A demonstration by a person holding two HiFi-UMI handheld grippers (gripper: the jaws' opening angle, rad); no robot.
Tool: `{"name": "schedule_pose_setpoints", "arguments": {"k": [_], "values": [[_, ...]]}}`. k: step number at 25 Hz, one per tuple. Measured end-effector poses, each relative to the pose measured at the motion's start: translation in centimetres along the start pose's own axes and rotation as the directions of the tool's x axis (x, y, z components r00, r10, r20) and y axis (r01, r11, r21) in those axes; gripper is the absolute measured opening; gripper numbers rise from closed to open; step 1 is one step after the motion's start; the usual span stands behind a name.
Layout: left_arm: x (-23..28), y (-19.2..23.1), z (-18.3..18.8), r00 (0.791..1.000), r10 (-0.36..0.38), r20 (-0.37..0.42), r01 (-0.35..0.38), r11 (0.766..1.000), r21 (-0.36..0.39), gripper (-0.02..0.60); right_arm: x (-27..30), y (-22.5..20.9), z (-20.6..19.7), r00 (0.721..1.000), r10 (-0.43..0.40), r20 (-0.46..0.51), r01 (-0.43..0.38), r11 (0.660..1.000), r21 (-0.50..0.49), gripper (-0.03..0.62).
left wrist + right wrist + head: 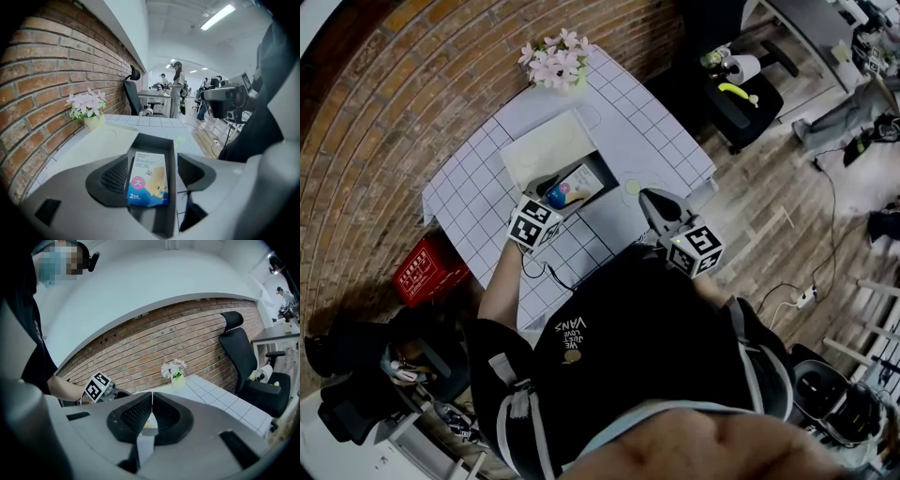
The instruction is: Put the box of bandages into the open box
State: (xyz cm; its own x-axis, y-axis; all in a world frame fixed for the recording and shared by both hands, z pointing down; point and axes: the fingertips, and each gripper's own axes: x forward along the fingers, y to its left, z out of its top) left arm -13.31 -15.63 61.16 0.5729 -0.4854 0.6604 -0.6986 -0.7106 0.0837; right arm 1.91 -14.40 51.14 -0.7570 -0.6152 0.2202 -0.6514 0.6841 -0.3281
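The box of bandages, blue and white with a pink circle, lies flat inside the dark open box on the grid-patterned table. The open box's white lid is folded back toward the wall. My left gripper hovers just above the open box, its jaws apart on either side of the bandage box without touching it. My right gripper is held to the right near the table's front edge, shut with nothing between its jaws.
A pot of pink flowers stands at the table's far edge by the brick wall. A small pale disc lies right of the open box. A red box sits on the floor at left, a black chair at right.
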Motion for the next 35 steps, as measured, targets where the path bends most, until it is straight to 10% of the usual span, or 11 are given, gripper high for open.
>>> {"name": "schedule_pose_setpoints", "arguments": {"k": [18,35], "values": [[-7.6,-1.1,3.5,0.925,0.219,0.311,-0.239,0.971,0.027,0.068,-1.1,4.3,-1.3,1.000,-0.018,0.013,0.018,1.000,-0.002,0.005],[-13.5,-4.0,0.7,0.832,0.350,0.430,-0.361,0.931,-0.058,0.011,-2.2,9.3,-3.4,0.999,-0.004,0.037,0.004,1.000,-0.006,0.005]]}}
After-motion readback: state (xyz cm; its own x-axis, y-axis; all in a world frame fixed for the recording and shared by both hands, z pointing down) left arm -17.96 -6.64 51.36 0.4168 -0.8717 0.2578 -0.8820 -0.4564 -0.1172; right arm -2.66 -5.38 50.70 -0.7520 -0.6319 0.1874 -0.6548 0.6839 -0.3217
